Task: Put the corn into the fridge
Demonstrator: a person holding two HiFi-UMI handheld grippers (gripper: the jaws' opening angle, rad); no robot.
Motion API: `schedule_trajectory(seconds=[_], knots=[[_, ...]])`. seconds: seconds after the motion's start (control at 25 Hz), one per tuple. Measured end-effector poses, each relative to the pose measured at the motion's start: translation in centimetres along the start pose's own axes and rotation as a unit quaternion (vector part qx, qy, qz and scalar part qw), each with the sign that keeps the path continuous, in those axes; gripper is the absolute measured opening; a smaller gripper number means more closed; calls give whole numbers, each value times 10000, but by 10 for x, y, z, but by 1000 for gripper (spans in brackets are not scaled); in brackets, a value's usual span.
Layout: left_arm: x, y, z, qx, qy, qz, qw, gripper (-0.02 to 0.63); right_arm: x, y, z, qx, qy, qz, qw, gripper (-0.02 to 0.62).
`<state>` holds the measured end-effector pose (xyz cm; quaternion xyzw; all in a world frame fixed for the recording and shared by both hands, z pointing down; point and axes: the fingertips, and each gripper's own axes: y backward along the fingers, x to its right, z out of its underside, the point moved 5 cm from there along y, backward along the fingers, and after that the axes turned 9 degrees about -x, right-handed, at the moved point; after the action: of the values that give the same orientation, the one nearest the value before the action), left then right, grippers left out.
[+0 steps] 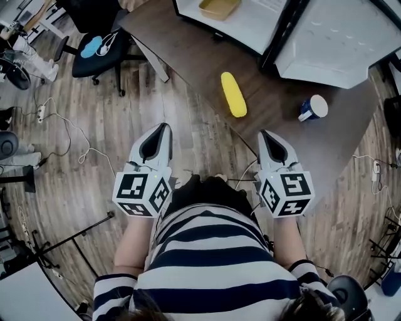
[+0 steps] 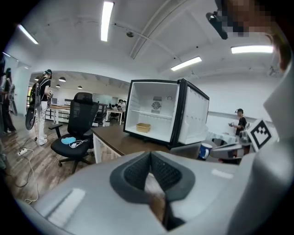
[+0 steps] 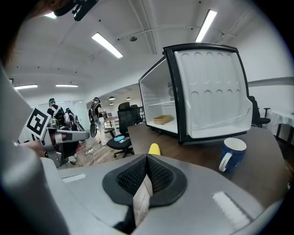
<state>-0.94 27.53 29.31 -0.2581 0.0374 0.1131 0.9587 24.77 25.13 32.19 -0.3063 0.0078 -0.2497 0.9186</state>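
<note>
A yellow corn cob (image 1: 234,94) lies on the brown table (image 1: 207,56), short of the open white fridge (image 1: 250,22); only the corn's tip (image 3: 154,149) shows over the jaws in the right gripper view. Both grippers are held over the floor at the table's near edge, apart from the corn. My left gripper (image 1: 164,128) is shut with nothing in it, and so is my right gripper (image 1: 263,134). The fridge (image 2: 156,114) stands with its door (image 3: 211,92) swung wide.
A shallow yellow tray (image 1: 219,7) sits on the fridge's bottom shelf. A blue mug (image 1: 312,108) stands on the table right of the corn. A black office chair (image 1: 97,44) is at the left, cables run over the wooden floor, and people stand in the background.
</note>
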Motion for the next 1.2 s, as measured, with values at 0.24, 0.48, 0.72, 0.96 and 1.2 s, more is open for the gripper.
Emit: schedule_trajectory(seconds=[0.24,0.48,0.72,0.96,1.2], knots=[[-1,0,2,28,18,-169,9999,0,-1,-15,2,-107,116,-240,9996,-5],[-17,-2,-3,42,48,-130,9999,0,-15,-29,-6,-212,162,-336,9991,9],[-44,-27,-18,-28,47,157,9999,0,-27,-56,-19,-426,74,-236,9988,52],[-74,-53,-29,-117,-88,476,9988,0,-31,-91,-28,-667,126,208,9975,137],[-106,-78,-30,-270,-181,724,9968,0,-26,-126,-31,-905,45,638,9938,172]])
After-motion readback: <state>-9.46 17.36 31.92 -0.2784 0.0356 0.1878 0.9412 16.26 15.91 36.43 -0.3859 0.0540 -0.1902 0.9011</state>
